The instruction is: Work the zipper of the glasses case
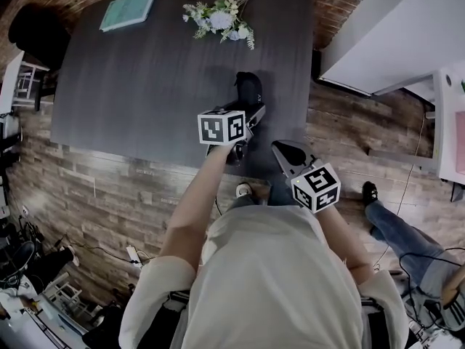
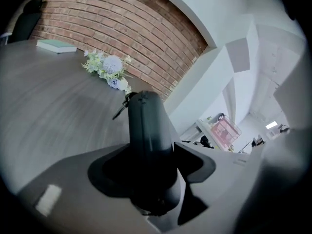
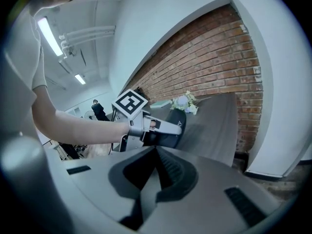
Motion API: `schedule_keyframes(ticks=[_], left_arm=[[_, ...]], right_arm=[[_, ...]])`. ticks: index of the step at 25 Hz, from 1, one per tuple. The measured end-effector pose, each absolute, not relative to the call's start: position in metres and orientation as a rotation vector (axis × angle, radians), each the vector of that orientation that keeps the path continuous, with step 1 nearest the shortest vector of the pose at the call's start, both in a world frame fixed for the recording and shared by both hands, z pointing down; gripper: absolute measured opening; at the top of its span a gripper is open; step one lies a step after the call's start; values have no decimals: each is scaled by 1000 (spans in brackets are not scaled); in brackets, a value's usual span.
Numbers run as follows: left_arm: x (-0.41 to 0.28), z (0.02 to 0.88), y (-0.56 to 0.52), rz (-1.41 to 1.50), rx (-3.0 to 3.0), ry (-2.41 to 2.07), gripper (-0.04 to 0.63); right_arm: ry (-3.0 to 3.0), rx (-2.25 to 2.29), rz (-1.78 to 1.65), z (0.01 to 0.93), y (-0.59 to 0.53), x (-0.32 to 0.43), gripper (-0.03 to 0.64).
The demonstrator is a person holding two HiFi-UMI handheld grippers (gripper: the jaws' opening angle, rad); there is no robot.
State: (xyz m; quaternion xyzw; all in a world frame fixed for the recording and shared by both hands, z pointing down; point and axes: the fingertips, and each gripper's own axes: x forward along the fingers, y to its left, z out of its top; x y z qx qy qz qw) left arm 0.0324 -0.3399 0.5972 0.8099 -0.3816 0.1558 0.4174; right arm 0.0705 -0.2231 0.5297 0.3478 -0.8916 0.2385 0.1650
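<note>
**Plainly, the zip pull lies at the far end of the held case**

The left gripper is clenched on the near end of the dark glasses case, holding it above the near edge of the table; the case's long axis runs straight away from those jaws, towards the flowers; what looks like the zip pull hangs at its far tip, on the left side. The right gripper is clenched on nothing, jaws together; it sits nearer the person, off the table's edge, with the case ahead and to its left, apart from it. To take the pull it would likely have to open and reach past the left gripper. The case looks closed; its contents cannot be seen. A teal book lies at the far corner.
</note>
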Motion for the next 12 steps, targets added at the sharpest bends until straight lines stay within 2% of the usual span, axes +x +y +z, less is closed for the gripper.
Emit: schedule_keyframes(ticks=[5,8,12], left_arm=[[2,596,-352,431,2042,-1161,291],[-15,595,-353,415,2031,-1230,343],[-29,586,-345,381,2032,-1275,345]], right_arm=[[-2542,1001,673,528,-220,74,3],[-2541,1022,665,526,-217,77,3],[-2546,1046,637,520,-209,75,3]])
